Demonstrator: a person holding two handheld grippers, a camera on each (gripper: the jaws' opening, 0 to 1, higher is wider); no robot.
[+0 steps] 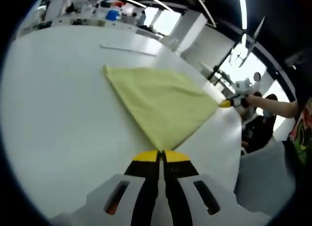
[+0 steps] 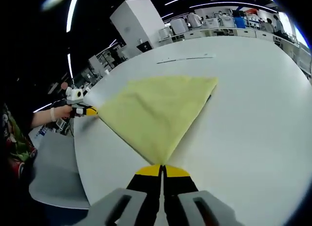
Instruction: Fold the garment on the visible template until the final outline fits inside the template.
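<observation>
Left gripper view showed both grippers' jaws pinching corners of the yellow garment [image 1: 158,104] (stretched across frame centre over the white desk [image 1: 58,119]); uneven pull could slip a corner.

1. The left gripper [image 1: 161,155] has two black jaws with yellow tips, rising from the bottom centre of the left gripper view.
2. Its body is light grey plastic with two dark slanted slots; the left slot shows an orange part inside.
3. The right gripper [image 2: 162,169] has the same black jaws, yellow tips and grey body at the bottom of the right gripper view.
4. The person's garment [image 2: 14,138] at the left edge is dark with a green and red pattern.
</observation>
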